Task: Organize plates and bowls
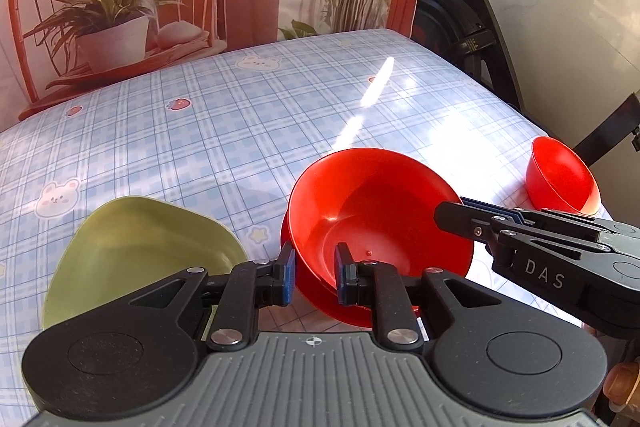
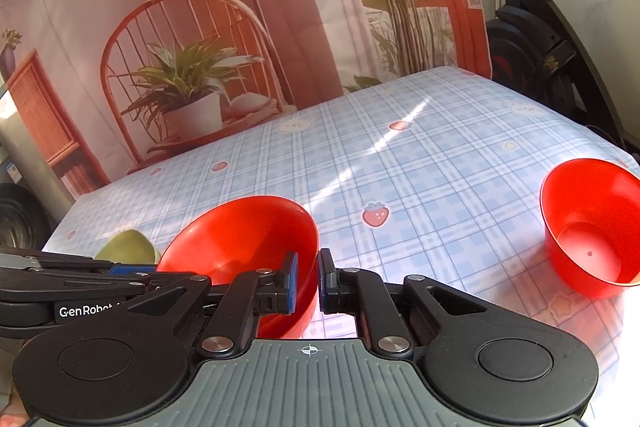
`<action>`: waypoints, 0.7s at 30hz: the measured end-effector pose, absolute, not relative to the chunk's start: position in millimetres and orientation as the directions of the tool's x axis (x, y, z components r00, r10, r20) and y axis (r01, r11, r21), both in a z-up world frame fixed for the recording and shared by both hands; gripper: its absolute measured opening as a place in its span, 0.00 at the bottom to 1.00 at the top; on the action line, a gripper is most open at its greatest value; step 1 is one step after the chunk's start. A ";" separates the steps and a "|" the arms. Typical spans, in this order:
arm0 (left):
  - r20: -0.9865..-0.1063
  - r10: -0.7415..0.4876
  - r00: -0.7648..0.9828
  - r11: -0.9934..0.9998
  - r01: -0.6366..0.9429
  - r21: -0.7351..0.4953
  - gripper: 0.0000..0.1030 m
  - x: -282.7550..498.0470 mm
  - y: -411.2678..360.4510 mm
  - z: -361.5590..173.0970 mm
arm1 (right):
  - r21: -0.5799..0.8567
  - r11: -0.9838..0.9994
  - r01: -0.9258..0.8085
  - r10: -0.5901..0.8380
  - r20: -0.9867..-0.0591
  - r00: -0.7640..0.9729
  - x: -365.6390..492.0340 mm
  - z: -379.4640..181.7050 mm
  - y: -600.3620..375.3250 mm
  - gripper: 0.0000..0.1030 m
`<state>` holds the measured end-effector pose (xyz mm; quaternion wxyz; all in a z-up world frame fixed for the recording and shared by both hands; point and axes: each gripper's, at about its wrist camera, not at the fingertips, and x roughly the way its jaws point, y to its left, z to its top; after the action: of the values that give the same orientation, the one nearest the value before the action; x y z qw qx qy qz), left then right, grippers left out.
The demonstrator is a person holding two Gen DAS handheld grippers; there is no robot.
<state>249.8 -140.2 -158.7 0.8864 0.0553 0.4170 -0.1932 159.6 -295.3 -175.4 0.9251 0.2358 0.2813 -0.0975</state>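
A: What writing can we read?

B: On the right gripper [image 1: 452,217], reaching in from the side in the left wrist view, we read "DAS" in pale letters. In the right wrist view the left gripper [image 2: 132,269] carries "GenRobot", cut off at the end by our own linkage.

A: And the jaws?

B: Our right gripper [image 2: 307,281] has its jaws clamped on the near rim of the big red bowl [image 2: 244,247], one blue pad inside the wall and one outside. Our left gripper [image 1: 315,275] has its jaws apart, with that red bowl [image 1: 380,211] rim between them; we cannot tell whether the pads touch it.

A: Where does the bowl sit?

B: Tilted, over a red plate [image 1: 344,307] on the desk [image 1: 200,147], which wears a blue checked cloth with bears and strawberries. Most of the plate is hidden beneath the bowl and our fingers. A green plate [image 1: 140,251] lies just beside it, its near edge cut off by the gripper body. A smaller red bowl [image 2: 592,227] stands well apart near the desk's far corner.

A: Anything unclear?

B: An exercise bike [image 1: 480,27] beside the desk bears a yellow label too small to read.
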 end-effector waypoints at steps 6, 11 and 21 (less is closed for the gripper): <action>-0.752 -0.303 0.585 0.914 0.402 -0.055 0.31 243.7 -143.0 -158.4 | 0.375 0.873 0.311 -0.047 -0.571 0.819 159.4 -176.0 -292.1 0.11; -0.742 -0.309 0.595 0.915 0.399 -0.062 0.31 241.8 -141.3 -156.0 | 0.376 0.872 0.313 -0.046 -0.574 0.818 159.3 -176.4 -292.9 0.11; -0.711 -0.292 0.640 0.935 0.347 -0.071 0.31 240.7 -131.1 -146.0 | 0.372 0.876 0.305 -0.052 -0.557 0.829 154.0 -171.1 -296.8 0.12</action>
<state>240.7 -131.1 -146.0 0.9049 0.0362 0.3857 -0.1766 154.0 -296.8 -171.1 0.9283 0.2292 0.2765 -0.0961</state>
